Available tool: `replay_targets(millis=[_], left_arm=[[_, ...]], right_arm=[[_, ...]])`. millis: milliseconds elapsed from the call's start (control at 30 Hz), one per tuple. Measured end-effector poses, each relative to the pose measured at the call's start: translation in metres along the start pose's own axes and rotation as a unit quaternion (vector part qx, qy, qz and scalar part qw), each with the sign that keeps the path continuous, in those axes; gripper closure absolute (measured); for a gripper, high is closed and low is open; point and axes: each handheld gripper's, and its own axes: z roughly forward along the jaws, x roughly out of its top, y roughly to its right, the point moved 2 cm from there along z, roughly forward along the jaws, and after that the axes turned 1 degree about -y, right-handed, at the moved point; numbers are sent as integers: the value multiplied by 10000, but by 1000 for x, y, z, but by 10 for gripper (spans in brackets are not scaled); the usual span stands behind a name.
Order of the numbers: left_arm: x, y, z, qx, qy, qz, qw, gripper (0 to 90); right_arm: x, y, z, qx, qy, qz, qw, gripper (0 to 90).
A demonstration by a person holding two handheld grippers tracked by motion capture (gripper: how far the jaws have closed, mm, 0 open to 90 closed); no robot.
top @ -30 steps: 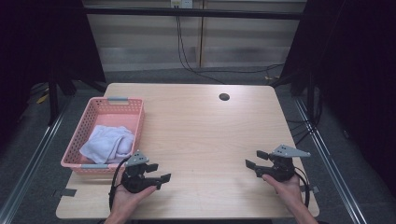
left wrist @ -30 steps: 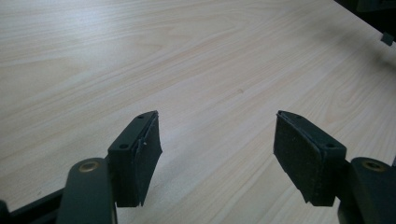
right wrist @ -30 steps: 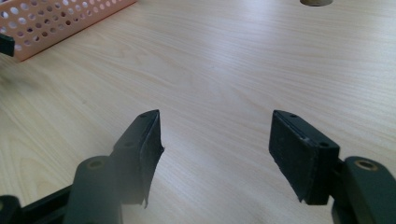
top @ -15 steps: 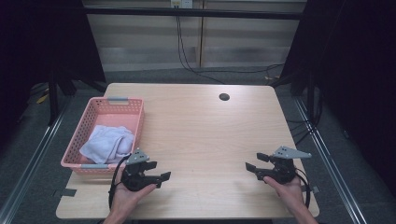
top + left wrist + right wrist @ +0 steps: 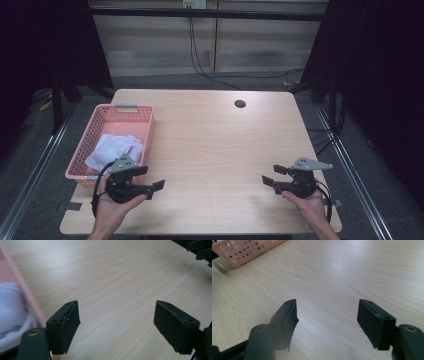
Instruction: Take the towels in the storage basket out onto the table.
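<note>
Light wood table (image 5: pixel 215 150) w/ a dark round hole (image 5: pixel 240 104) near the far edge, grey floor and dark curtains around it, some cables hanging at the back wall.

Left gripper (image 5: pixel 152 178) is at the near left of the table, just beside the near corner of the pink basket (image 5: pixel 107 116), pointing toward the middle. Its jaws have just been opening and now stand wide, nothing btwn them. In the left gripper view it (image 5: pixel 116 327) has bare wood in the gap, the pink basket wall (image 5: pixel 23 287) running along the left edge and the white cloth (image 5: pixel 10 305) behind that wall. Top right corner of that view catches a bit of the other gripper, well apart.

Right gripper (image 5: pixel 269 176) sits at the near right, held by a hand (image 5: pixel 310 202), aimed left across the table. Jaws also spread wide, empty. In the right gripper view it (image 5: pixel 327 322) has plain wood btwn the pads, and the basket's holed corner (image 5: pixel 244 248) shows top left, far off.

The cloth (image 5: pixel 115 150) is bunched up inside the basket, in the nearer half, not touched by either gripper. Left one is near it but outside the rim. Basket has a grey handle (image 5: pixel 126 106) on the far end. Left hand (image 5: pixel 112 210) comes in from the bottom edge, cable looping round the wrist side.
</note>
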Motion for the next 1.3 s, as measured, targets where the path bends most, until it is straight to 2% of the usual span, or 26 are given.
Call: replay_targets(millis=[100, 133, 167, 233, 267, 300, 367, 400, 433, 500, 533, 567, 633, 667, 733, 767, 833, 867, 967, 1000, 1033, 1100, 1167, 1233, 1267, 1300], left_arm=[[2, -10, -10, -26, 19, 30, 10000, 186], [4, -21, -21, 144, 56, -64, 9999, 216], [4, -21, -21, 144, 56, -64, 9999, 218], [6, -34, -32, 247, 130, -176, 9995, 217], [7, -46, -40, 401, 106, -303, 9987, 222], [7, -53, -43, 514, 58, -294, 9982, 223], [8, -59, -45, 593, 26, -323, 9977, 224], [10, -71, -47, 616, -15, -422, 9972, 222], [10, -71, -47, 616, -15, -422, 9972, 220], [12, -83, -47, 678, -147, -453, 9966, 216], [14, -92, -46, 766, -263, -528, 9953, 212], [14, -92, -46, 766, -263, -528, 9953, 210], [17, -105, -42, 807, -449, -546, 9942, 214], [19, -109, -40, 704, -521, -601, 9943, 207], [20, -112, -38, 748, -491, -668, 9937, 210], [23, -119, -35, 821, -661, -565, 9928, 204], [25, -122, -33, 803, -665, -631, 9925, 205], [27, -127, -28, 802, -807, -514, 9922, 203], [28, -131, -22, 725, -834, -489, 9927, 222], [29, -135, -16, 690, -984, -414, 9919, 216], [29, -135, -16, 690, -984, -414, 9919, 194], [29, -136, -6, 514, -1183, -409, 9908, 203], [29, -136, -3, 438, -1219, -448, 9906, 194], [28, -135, 2, 387, -1356, -446, 9890, 185], [27, -136, 5, 368, -1528, -418, 9867, 172], [26, -137, 7, 406, -1592, -372, 9857, 169]], right_arm=[[2, 1, 0, -20, 37, 21, 10000, 314], [2, 1, 1, -48, 36, 59, 10000, 298], [2, 1, 1, -48, 36, 59, 10000, 298], [2, 1, 2, -65, -1, 59, 10000, 285], [2, 1, 2, -102, 6, 21, 9999, 264], [2, 1, 3, -112, 7, 15, 9999, 252], [2, 1, 3, -116, -2, 10, 9999, 245], [2, 1, 4, -96, 1, 10, 10000, 241], [2, 1, 4, -96, 1, 10, 10000, 241], [2, 1, 4, -90, -11, -6, 10000, 236], [2, 0, 5, -71, -27, -8, 10000, 234], [2, 0, 5, -71, -27, -8, 10000, 234], [2, -1, 6, -48, -23, -24, 10000, 232], [2, -1, 6, -46, -31, -26, 10000, 232], [2, -1, 7, -30, -34, -37, 10000, 232], [2, -2, 8, -64, -56, -38, 10000, 234], [2, -2, 10, -38, -58, -30, 10000, 233], [2, -2, 10, -37, -67, -24, 10000, 229], [2, -3, 11, 9, -85, -61, 9999, 229], [2, -4, 12, -6, -104, -45, 9999, 234], [2, -4, 12, -6, -104, -45, 9999, 234], [2, -4, 12, 40, -116, -48, 9999, 238], [2, -4, 12, 72, -113, -51, 9999, 240], [2, -4, 12, 88, -104, -56, 9999, 238], [2, -4, 12, 112, -110, -47, 9999, 238], [2, -4, 13, 112, -110, -65, 9999, 236]])
